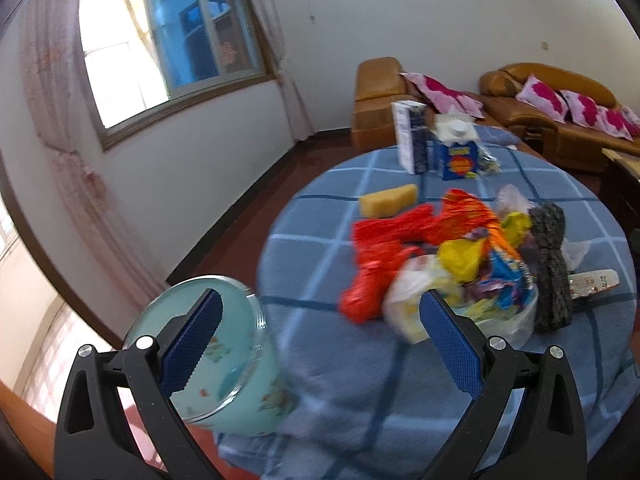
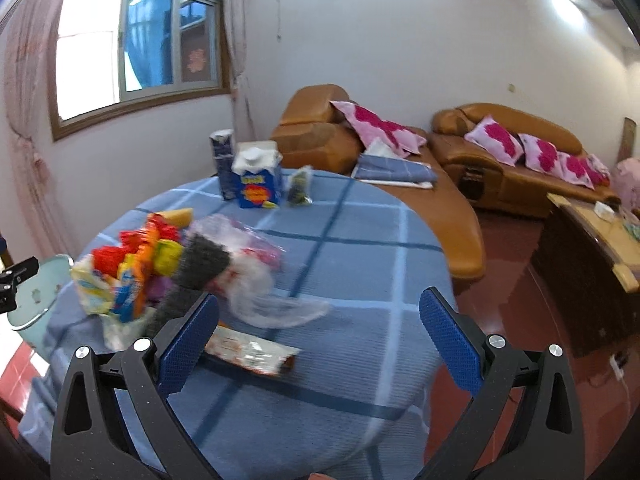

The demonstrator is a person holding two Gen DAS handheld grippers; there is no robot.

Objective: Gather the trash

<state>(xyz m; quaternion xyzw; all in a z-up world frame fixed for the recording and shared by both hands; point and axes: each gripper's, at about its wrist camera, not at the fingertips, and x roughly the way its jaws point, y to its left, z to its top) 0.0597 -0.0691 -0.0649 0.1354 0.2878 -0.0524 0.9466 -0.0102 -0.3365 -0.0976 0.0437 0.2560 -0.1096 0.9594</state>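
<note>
Both jaws spread and empty — the flat wrapper lies on the blue cloth, long axis crosswise, just ahead-left of the right gripper — left gripper farther.

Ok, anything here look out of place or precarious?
Yes: the pale blue bin looks tilted beside the table's edge, and wrappers are heaped loosely at that edge.

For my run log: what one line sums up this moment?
left gripper: open, empty | right gripper: open, empty | wrapper pile: on table | bin: at edge
</note>
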